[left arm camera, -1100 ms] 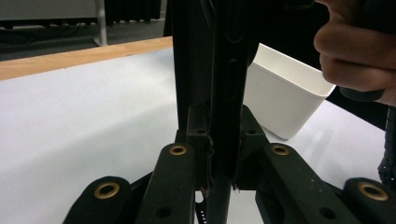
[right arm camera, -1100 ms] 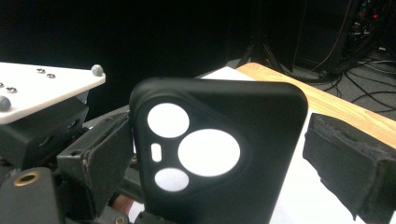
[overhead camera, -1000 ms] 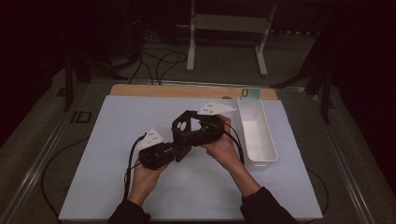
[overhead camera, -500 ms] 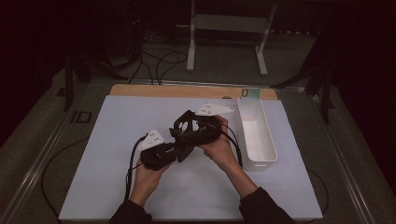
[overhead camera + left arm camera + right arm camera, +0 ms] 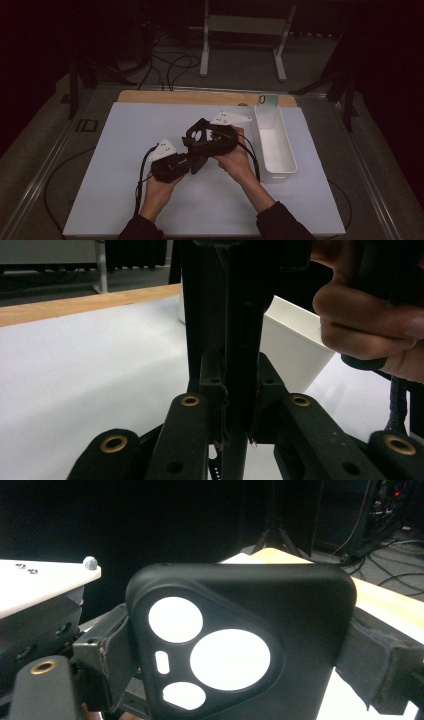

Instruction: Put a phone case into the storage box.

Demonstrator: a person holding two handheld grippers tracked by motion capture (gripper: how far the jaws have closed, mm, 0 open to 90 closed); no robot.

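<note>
Between my two grippers, above the middle of the white mat [image 5: 120, 200], is a black phone case [image 5: 199, 134] with round camera cut-outs. In the right gripper view the case [image 5: 240, 630] stands upright across my right gripper [image 5: 240, 662], and both pads [image 5: 107, 660] press on its sides. In the left gripper view the case [image 5: 235, 300] is edge-on, with my left gripper [image 5: 235, 395] shut on its lower edge. From above, the left gripper [image 5: 194, 160] comes in from the lower left. The right gripper [image 5: 201, 139] comes from the right, with a hand [image 5: 237, 157] around it.
A long white bin [image 5: 274, 145] lies just right of the hands, also seen as the bin [image 5: 295, 340] past the case. A wooden strip [image 5: 165, 96] edges the mat's far side. A metal stand [image 5: 245, 30] and cables are on the floor beyond.
</note>
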